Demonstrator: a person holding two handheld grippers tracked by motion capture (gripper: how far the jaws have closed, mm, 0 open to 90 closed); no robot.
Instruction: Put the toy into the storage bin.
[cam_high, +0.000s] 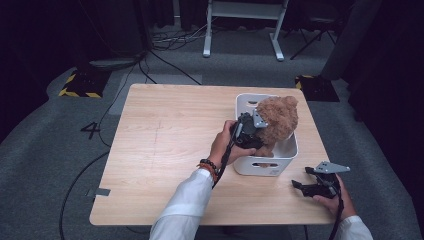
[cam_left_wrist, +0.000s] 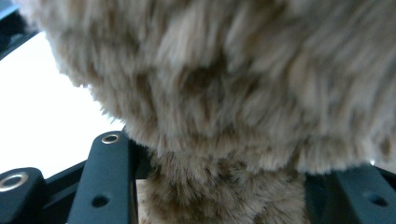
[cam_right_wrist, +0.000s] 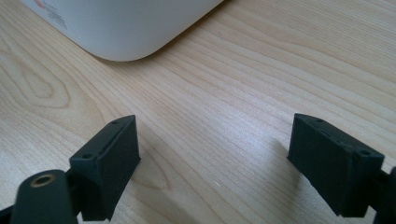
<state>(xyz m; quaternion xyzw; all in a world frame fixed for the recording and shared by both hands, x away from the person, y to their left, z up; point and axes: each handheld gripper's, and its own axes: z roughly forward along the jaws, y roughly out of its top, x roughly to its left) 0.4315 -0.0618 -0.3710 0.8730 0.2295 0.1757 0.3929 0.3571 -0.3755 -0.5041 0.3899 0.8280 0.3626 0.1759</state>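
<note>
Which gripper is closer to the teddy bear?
Left. The left gripper is right at the teddy bear in the white bin, its jaws either side of the fur. The right gripper rests on the table, apart from the bear.

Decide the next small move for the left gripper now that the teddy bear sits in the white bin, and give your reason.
Probably open the left gripper wider and draw it back. The teddy bear already sits in the white bin, and in the left gripper view its fur lies between the jaws, which stand on either side of it. The right gripper is open and rests on the table, so no help is needed from it.
</note>
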